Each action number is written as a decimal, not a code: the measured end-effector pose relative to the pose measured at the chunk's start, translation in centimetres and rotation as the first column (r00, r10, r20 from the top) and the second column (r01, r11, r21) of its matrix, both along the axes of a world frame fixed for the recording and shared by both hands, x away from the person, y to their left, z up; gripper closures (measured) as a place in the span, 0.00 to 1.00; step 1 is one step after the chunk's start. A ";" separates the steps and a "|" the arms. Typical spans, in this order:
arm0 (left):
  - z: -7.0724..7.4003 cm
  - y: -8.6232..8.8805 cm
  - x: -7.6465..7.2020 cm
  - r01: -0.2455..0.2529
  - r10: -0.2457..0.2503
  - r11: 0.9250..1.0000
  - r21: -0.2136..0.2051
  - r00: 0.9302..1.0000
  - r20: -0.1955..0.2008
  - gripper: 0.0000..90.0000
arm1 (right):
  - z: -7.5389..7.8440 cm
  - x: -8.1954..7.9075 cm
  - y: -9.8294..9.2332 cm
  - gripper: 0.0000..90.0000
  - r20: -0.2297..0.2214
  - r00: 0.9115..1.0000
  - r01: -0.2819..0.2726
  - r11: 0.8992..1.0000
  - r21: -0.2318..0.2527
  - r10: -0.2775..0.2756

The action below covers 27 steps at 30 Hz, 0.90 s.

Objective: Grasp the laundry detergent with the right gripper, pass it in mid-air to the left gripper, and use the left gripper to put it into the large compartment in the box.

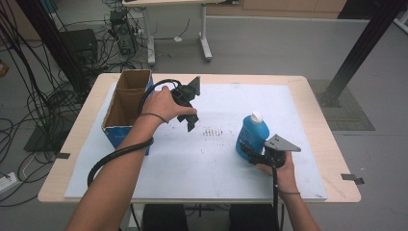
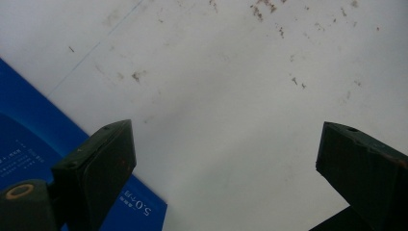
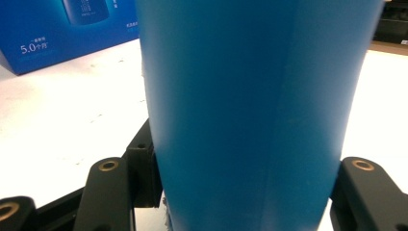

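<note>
Your right gripper [image 1: 254,155] is clamped on the upright blue plastic bottle [image 1: 251,135] with a white cap, standing on the white mat [image 1: 216,168] right of centre. Your left gripper [image 1: 188,111] hangs wide open beside the open blue cardboard box [image 1: 126,103].

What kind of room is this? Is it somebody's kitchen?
Probably not a kitchen; it looks like a lab or workshop. Tangled black cables lie across the bare grey floor, black metal frame posts stand around, and the wooden table carries a white work sheet.
</note>
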<state>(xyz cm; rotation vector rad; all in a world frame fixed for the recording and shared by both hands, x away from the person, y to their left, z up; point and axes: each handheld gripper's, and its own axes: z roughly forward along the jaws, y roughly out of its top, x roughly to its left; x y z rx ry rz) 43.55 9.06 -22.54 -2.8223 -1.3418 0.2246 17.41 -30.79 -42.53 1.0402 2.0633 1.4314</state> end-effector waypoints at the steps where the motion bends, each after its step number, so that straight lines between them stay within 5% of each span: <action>1: 0.0 0.0 0.0 -0.001 0.001 1.000 0.000 1.000 -0.001 0.08 | 0.0 0.0 0.0 0.45 0.002 1.000 0.001 1.000 0.000 -0.001; 27: 0.0 -0.3 0.0 0.003 -0.003 1.000 -0.002 1.000 0.003 0.08 | -0.1 -0.1 0.0 0.45 0.006 1.000 -0.001 1.000 0.000 0.001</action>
